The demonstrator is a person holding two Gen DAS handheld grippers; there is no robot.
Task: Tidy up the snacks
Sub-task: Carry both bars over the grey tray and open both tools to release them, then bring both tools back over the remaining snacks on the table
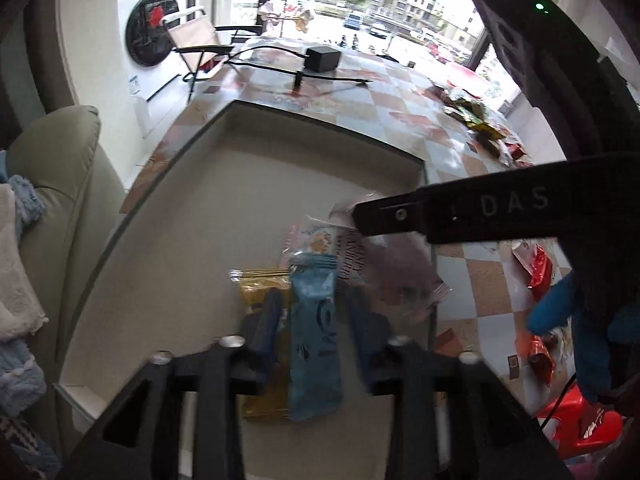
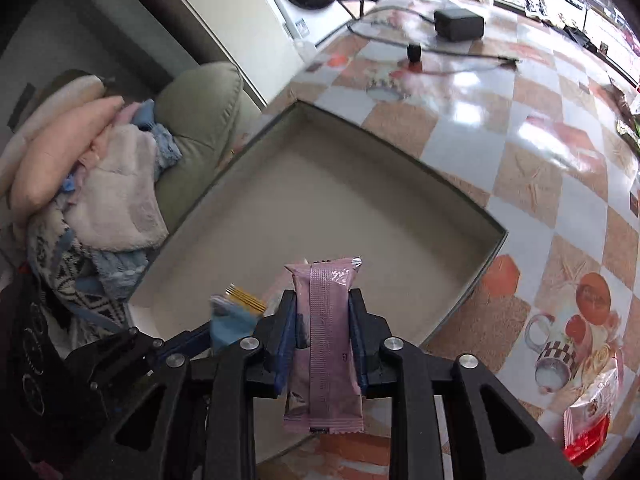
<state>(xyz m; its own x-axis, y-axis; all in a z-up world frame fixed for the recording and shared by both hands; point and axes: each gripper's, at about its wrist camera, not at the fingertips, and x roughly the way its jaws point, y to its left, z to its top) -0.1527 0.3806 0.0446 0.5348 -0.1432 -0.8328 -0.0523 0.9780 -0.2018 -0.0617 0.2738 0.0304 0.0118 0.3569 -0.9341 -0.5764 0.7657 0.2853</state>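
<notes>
Checkered oilcloth covers the surface (image 2: 532,184), and on it, at the edge nearest a green sofa (image 2: 200,120), sits a shallow grey tray (image 2: 304,216), the landmark for everything else.

The right claw (image 2: 322,320) is clamped on a pink snack bar (image 2: 326,344), held lengthwise between its fingers above the tray's near end. The left claw (image 1: 312,312) stands wide over the same end, its fingers on either side of a blue packet (image 1: 316,332); whether it is lifting or has just let go I cannot tell. Under the blue packet lies a yellow packet (image 1: 264,292), and just beyond them a pale clear-wrapped snack (image 1: 316,240).

What could go wrong:
- Both claws crowd the tray's near end, so a collision could knock the pink bar loose.
- The bar is gripped across its soft middle; a hard squeeze may crush it, and the slick wrapper could slip out.
- Released from this height it may land crooked on the packets, or skid over the tray's low wall onto the oilcloth.
- More wrappers lie beyond the tray's right side: a red packet (image 2: 588,428) and a loose heap (image 1: 480,120) farther off. A sweeping arm could scatter them.
</notes>
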